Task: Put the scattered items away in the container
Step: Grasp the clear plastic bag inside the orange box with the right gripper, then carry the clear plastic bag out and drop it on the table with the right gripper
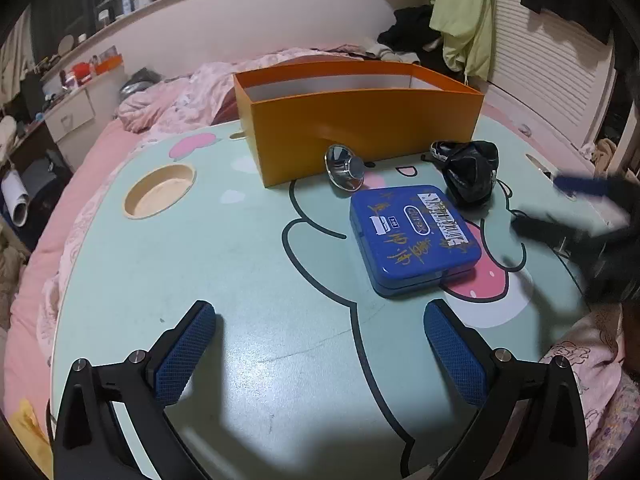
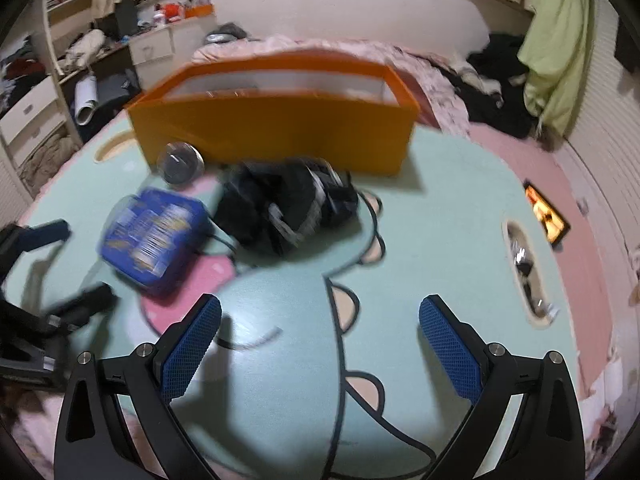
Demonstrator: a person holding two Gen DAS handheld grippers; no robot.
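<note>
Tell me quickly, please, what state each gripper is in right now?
Left gripper: open wide, nothing between its pads, bare table beneath.
Right gripper: open, holding nothing.

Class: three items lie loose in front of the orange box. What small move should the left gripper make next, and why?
Probably ease the open, empty left gripper forward to straddle the flat blue tin: it lies nearest, just ahead of the fingertips, outside the orange box.
</note>
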